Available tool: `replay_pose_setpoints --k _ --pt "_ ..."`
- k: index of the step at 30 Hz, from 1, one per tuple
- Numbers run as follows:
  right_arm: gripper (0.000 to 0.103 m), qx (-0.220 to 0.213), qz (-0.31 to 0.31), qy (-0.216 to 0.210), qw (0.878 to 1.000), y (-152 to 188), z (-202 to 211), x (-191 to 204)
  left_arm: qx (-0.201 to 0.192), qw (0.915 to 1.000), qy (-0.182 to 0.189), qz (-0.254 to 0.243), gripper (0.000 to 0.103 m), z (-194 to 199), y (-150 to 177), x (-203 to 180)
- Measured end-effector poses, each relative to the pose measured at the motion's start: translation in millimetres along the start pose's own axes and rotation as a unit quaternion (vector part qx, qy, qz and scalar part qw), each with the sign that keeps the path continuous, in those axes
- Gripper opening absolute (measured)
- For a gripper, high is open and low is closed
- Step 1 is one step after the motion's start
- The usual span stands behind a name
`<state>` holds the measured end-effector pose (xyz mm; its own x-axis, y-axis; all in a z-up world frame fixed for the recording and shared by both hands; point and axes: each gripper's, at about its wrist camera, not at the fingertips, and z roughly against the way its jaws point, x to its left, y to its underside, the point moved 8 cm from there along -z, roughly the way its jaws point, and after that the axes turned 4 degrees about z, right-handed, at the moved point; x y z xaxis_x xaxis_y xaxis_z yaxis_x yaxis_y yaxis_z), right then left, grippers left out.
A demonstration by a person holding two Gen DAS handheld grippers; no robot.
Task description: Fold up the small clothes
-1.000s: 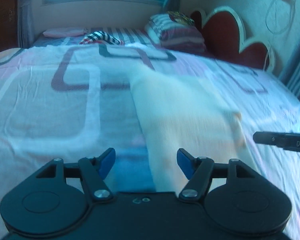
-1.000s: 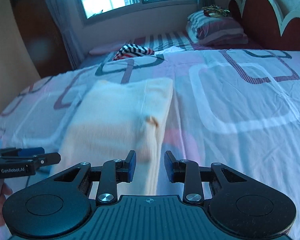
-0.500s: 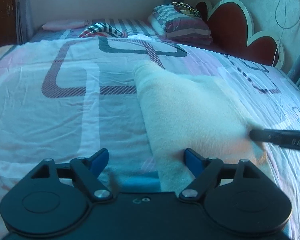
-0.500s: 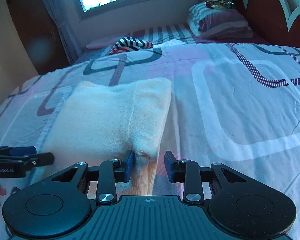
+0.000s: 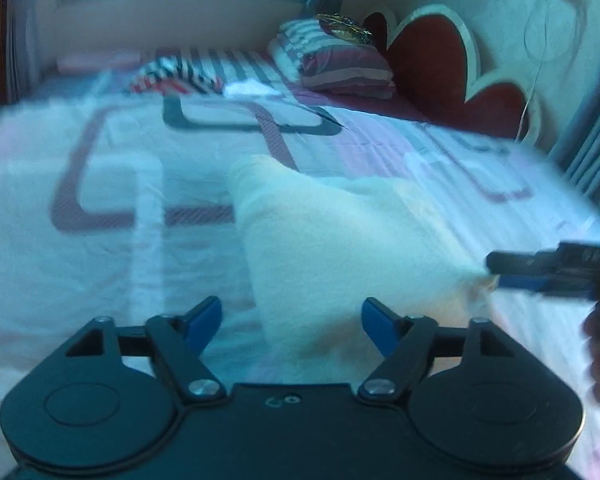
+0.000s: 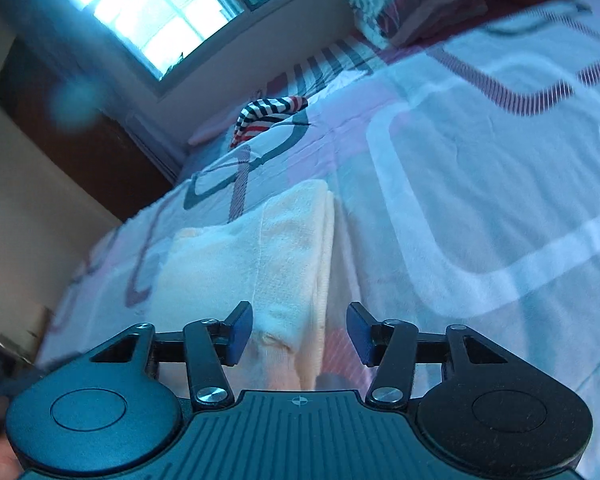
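Garment: cream folded cloth (image 5: 340, 248) flat on bed (image 5: 100, 264)
Left claw (image 5: 291, 324): closing — cloth's near edge between jaws, untouched
Right claw (image 6: 299, 334): opening — cloth's corner between jaws, released

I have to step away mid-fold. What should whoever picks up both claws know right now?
Left claw: closing, near edge of the cream cloth between the pads, not gripped.
Right claw: opening, cloth corner between the pads, not pinched.
Cloth lies folded on the bedsheet.
A striped garment waits further up the bed, apparently not yet folded.
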<state>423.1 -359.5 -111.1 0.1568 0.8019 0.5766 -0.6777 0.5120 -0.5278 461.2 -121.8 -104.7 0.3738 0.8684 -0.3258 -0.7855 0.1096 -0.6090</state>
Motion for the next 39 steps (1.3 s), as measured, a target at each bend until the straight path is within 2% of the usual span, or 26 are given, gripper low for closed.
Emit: replay_pose_setpoints --k 3,6,8,11,13,14,20,22,25,27,28,29,32,35,39 --pt "0.052 0.006 -0.062 -0.015 0.998 -2 -2 -19 0.012 0.9992 0.024 0.028 0.068 -4 1 8" --pt "0.052 0.012 -0.091 -0.046 0.995 -2 -3 -26 0.022 0.9982 0.037 0.043 0.068 -8 2 12" --pt "0.052 0.023 -0.094 -0.064 0.993 -2 -7 -26 0.033 0.9957 0.056 0.066 0.067 -12 3 15" --pt "0.052 0.044 -0.095 -0.087 0.991 1 -13 -23 0.055 0.9870 0.093 0.120 0.066 -22 5 23" --pt "0.052 0.058 -0.072 -0.072 0.993 2 -19 -19 0.062 0.9828 0.102 0.141 0.066 -27 7 29" --pt "0.052 0.068 -0.065 -0.066 0.993 4 -23 -20 0.063 0.9813 0.107 0.147 0.066 -29 6 30" --pt "0.052 0.102 -0.097 -0.107 0.984 2 -41 -18 0.068 0.9773 0.121 0.160 0.063 -41 2 30" --pt "0.052 0.107 -0.091 -0.111 0.984 1 -47 -14 0.066 0.9762 0.124 0.165 0.063 -46 0 28" --pt "0.052 0.100 -0.064 -0.099 0.988 0 -55 -6 0.065 0.9787 0.115 0.157 0.062 -51 -6 22" --pt "0.052 0.095 -0.025 -0.076 0.992 1 -56 4 0.065 0.9834 0.098 0.138 0.059 -53 -8 14" --pt "0.049 0.093 -0.001 -0.062 0.994 2 -56 10 0.064 0.9859 0.088 0.127 0.055 -54 -9 10" --pt "0.041 0.092 0.026 -0.043 0.995 5 -58 16 0.061 0.9883 0.079 0.115 0.045 -54 -10 6" --pt "0.031 0.082 0.082 -0.014 0.993 9 -58 32 0.047 0.9937 0.059 0.083 0.036 -49 -14 -5" --pt "0.029 0.069 0.133 0.016 0.989 11 -53 46 0.036 0.9966 0.044 0.060 0.032 -41 -16 -13" --pt "0.029 0.054 0.164 0.035 0.984 16 -43 60 0.024 0.9989 0.034 0.023 0.030 -25 -17 -22"
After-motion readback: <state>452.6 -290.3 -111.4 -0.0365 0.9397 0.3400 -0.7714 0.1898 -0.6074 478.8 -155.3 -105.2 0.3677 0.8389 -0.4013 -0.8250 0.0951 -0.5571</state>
